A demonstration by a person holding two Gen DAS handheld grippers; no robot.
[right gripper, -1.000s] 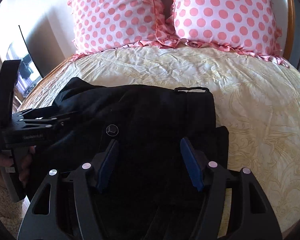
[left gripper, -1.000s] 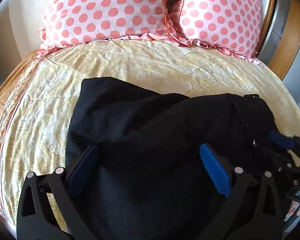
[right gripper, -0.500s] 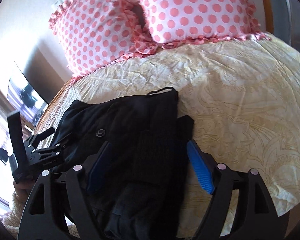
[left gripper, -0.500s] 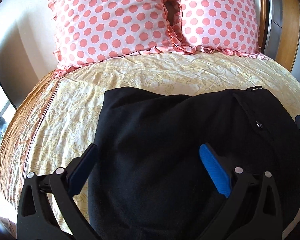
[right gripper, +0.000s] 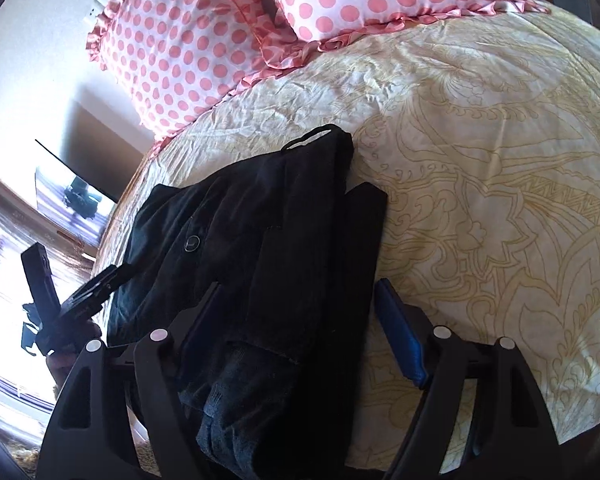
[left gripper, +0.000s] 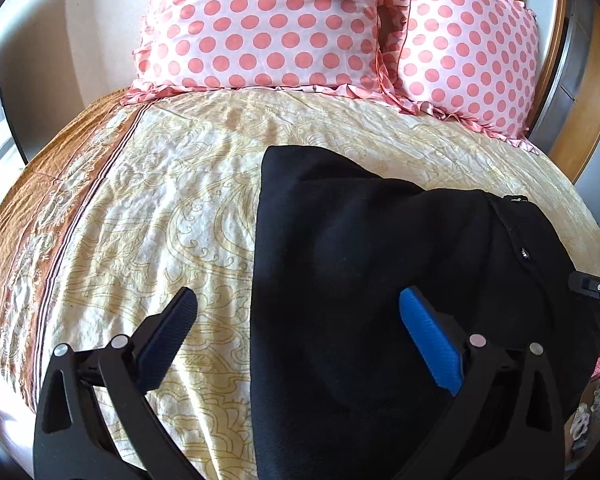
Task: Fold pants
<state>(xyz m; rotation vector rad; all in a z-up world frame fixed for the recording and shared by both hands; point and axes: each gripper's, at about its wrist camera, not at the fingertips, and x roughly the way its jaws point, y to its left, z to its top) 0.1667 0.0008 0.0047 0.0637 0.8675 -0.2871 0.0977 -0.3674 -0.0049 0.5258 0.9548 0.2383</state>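
Black pants point(right gripper: 268, 248) lie between the closing right hand-held gripper point(right gripper: 296, 332) jaws, still ungripped

It was a home bedroom: a bed point(left gripper: 180, 208) spread with a cream, paisley-patterned sheet, two pink polka-dot pillows point(left gripper: 268, 28) against a wooden headboard point(left gripper: 580, 120), daylight at one side.

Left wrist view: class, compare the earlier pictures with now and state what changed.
The left gripper has slid left: its left finger, earlier over the black pants, now hangs over bare bedspread. Nothing was grasped. Pants, pillows unmoved.
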